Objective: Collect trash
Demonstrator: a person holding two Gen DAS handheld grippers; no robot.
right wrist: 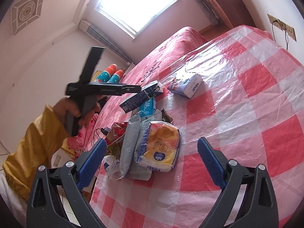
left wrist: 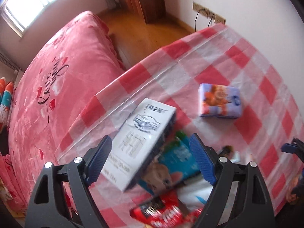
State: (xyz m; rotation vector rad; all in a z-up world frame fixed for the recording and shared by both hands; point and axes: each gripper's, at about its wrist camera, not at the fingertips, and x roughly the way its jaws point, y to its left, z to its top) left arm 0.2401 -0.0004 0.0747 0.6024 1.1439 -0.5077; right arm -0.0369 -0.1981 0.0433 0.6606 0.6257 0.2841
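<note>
Here, a white carton is seen between the spread jaws of the left hand-held gripper above the trash pile, while the right hand-held gripper is held open and empty.

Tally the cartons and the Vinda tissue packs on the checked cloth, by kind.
Milk carton: 1
Vinda tissue packs: 2, the yellow pack in the pile and the small pack lying apart
Total: 3
</note>
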